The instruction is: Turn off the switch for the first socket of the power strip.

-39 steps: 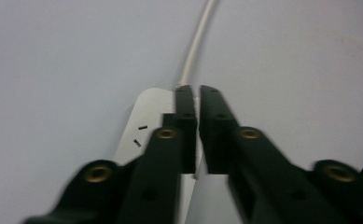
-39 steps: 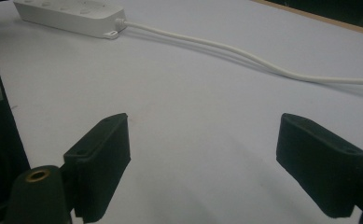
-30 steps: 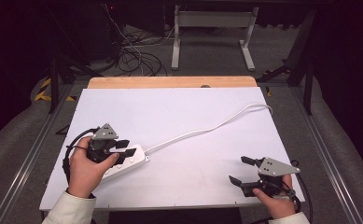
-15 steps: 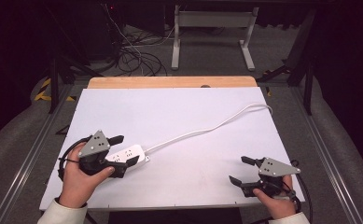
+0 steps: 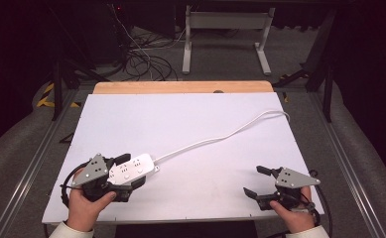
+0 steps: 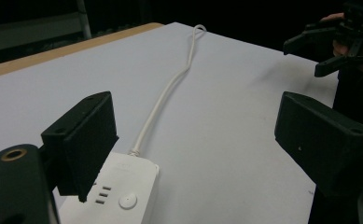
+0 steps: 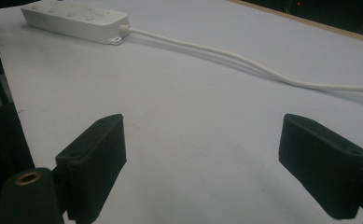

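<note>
A white power strip (image 5: 140,164) lies flat near the front left of the white board (image 5: 180,119). Its white cable (image 5: 220,136) curves away to the board's far right edge. My left gripper (image 5: 127,172) is open, with one jaw on each side of the strip's near end. In the left gripper view the strip (image 6: 118,196) lies low under the left jaw of my left gripper (image 6: 202,140), and the cable (image 6: 170,88) runs ahead. My right gripper (image 5: 256,181) is open over bare board at the front right. In its own view my right gripper (image 7: 209,161) holds nothing, and the strip (image 7: 74,18) lies far off.
A wooden table edge (image 5: 180,87) shows behind the board. Metal rails (image 5: 36,163) run along both sides. Loose cables (image 5: 146,62) and white stand legs (image 5: 225,34) sit on the floor beyond. The right gripper (image 6: 308,58) shows open at the top right of the left gripper view.
My left gripper has drawn back toward the front left edge, from over the strip to its near end. The strip and the right gripper have stayed put.
</note>
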`<state>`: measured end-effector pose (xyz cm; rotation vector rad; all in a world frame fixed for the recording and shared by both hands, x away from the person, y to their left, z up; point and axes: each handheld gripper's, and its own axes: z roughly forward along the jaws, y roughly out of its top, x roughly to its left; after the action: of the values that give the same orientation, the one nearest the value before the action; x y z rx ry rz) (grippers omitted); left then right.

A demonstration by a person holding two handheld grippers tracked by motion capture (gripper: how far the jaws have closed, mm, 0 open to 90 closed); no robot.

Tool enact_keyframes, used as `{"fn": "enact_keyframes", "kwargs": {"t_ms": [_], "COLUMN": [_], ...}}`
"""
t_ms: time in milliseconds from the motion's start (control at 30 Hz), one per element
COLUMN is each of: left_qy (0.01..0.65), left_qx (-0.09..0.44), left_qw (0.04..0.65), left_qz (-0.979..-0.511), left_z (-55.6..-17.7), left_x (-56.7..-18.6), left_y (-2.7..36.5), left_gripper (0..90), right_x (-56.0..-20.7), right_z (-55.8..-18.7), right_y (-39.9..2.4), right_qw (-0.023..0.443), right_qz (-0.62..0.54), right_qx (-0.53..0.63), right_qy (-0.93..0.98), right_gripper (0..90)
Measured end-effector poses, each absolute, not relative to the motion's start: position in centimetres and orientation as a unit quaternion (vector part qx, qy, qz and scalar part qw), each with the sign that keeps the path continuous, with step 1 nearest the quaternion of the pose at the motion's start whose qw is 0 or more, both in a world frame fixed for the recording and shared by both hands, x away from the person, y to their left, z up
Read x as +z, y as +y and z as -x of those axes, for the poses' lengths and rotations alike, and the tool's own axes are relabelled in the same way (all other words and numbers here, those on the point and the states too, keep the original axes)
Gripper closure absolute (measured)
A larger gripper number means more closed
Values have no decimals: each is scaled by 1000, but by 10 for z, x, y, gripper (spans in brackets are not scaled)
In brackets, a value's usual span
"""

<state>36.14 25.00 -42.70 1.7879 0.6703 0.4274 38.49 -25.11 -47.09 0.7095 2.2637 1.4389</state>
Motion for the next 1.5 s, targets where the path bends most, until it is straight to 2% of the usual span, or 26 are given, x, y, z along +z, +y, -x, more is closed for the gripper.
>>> {"fn": "enact_keyframes", "kwargs": {"t_ms": [167,500,900,1500], "left_qy": [280,280,286,279], "left_qx": [180,189,174,183], "left_qw": [574,554,531,539], "left_qz": [-748,-761,-779,-773], "left_z": [-359,-354,-351,-348], "left_x": [-437,-456,-478,-471], "left_y": [252,254,252,252], "left_gripper": [115,131,143,153], "right_x": [-471,-472,-472,-473], "right_z": [-385,-385,-385,-385], "right_y": [-251,-250,-250,-248], "right_qw": [181,177,174,173], "right_qz": [-250,-247,-247,-243], "right_qx": [510,509,509,507], "right_qy": [803,805,806,809], "right_gripper": [151,148,147,147]}}
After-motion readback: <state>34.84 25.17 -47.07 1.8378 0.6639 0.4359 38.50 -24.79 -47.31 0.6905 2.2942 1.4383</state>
